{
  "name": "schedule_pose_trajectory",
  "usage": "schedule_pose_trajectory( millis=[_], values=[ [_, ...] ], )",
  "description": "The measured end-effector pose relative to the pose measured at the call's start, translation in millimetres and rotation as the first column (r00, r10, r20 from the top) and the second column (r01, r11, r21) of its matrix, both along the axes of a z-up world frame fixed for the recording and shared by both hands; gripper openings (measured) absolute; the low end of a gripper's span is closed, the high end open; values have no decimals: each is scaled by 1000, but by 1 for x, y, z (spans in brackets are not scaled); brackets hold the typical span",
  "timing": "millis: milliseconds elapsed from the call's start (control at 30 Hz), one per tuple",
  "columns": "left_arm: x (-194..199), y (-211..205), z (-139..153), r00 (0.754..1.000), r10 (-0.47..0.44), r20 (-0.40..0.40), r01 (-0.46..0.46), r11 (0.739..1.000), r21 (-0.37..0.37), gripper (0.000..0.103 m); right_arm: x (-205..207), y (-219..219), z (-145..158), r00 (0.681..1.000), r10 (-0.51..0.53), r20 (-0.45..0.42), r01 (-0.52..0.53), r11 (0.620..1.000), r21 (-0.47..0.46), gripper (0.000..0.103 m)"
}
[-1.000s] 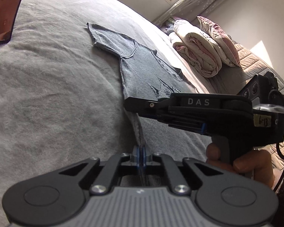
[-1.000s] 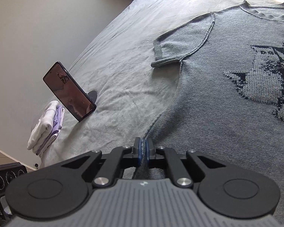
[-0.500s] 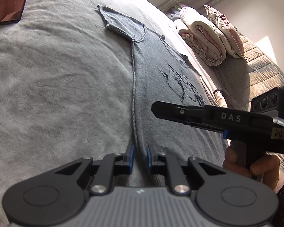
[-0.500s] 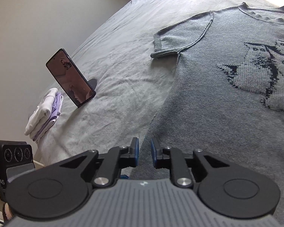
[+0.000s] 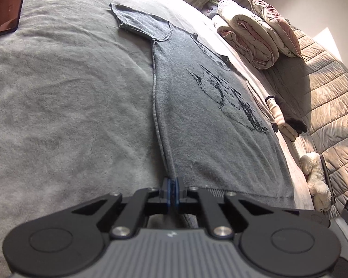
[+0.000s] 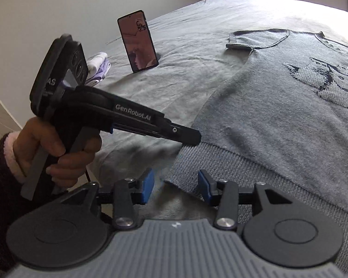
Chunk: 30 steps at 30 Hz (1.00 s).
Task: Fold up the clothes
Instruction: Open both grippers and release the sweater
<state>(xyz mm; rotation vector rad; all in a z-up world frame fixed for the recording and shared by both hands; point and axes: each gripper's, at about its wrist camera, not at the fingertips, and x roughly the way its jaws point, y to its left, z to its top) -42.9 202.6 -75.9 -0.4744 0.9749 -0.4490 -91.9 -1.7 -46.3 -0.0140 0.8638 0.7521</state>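
Note:
A grey knit short-sleeved sweater (image 5: pixel 197 106) with a dark cat pattern lies flat on the grey bed cover; it also shows in the right wrist view (image 6: pixel 278 115). My left gripper (image 5: pixel 173 190) is shut on the sweater's side seam near the ribbed hem; in the right wrist view its tip (image 6: pixel 192 136) rests on the sweater's left edge. My right gripper (image 6: pixel 175 188) is open, its blue pads on either side of the hem's lower left corner (image 6: pixel 174 180).
A phone (image 6: pixel 138 41) stands propped on the bed, with folded white and lilac clothes (image 6: pixel 97 68) behind it. Rolled duvets and a pillow (image 5: pixel 250 37), folded clothes (image 5: pixel 283 115) and a white plush toy (image 5: pixel 315 180) lie along the bed's far side.
Both grippers opened half a second ago. The left has since shut on the sweater's side seam near the hem. The right opened wider and moved back to the hem corner.

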Motion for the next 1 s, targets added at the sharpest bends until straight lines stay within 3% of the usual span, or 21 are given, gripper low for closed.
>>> schedule_pose_trajectory(
  millis=[100, 167, 233, 333, 500, 633, 700, 733, 767, 867, 1000],
  values=[
    [-1, -1, 1, 1000, 7, 0, -7, 1000, 21, 3, 3, 12, -13, 996, -86, 23, 87, 995, -41, 42],
    [-1, -1, 3, 1000, 11, 0, -11, 999, 31, 3, 9, 13, -16, 988, -157, 12, 157, 987, -26, 12],
    [-3, 1, 7, 1000, 15, 7, -15, 999, 33, 3, 17, 7, -13, 978, -195, -76, 199, 979, 41, 9],
    [-7, 3, 16, 999, -12, 34, 12, 1000, 27, 3, 20, 4, -9, 970, -174, -168, 191, 977, 93, 9],
    [-8, -10, 10, 999, -42, 33, 35, 985, 167, 3, 26, 4, -20, 952, -188, -240, 221, 968, 119, 9],
    [-5, -7, 11, 999, -32, 30, 27, 988, 153, 6, 19, -3, -10, 963, -171, -207, 197, 974, 109, 16],
    [-4, -4, 13, 999, -5, 39, -1, 990, 139, 10, 16, -15, -2, 967, -169, -188, 190, 977, 99, 24],
    [-4, -3, 15, 999, 14, 48, -20, 990, 142, 14, 15, -23, 1, 969, -173, -176, 191, 977, 94, 43],
    [-2, -4, 16, 998, 23, 54, -31, 989, 146, 18, 14, -34, 6, 971, -184, -154, 200, 975, 94, 53],
    [3, -10, 19, 996, 44, 74, -56, 985, 162, 28, 16, -71, 14, 962, -237, -133, 249, 965, 83, 53],
    [17, -21, 20, 994, 60, 86, -76, 979, 191, 35, 25, -135, 22, 925, -359, -127, 370, 926, 78, 53]
  ],
)
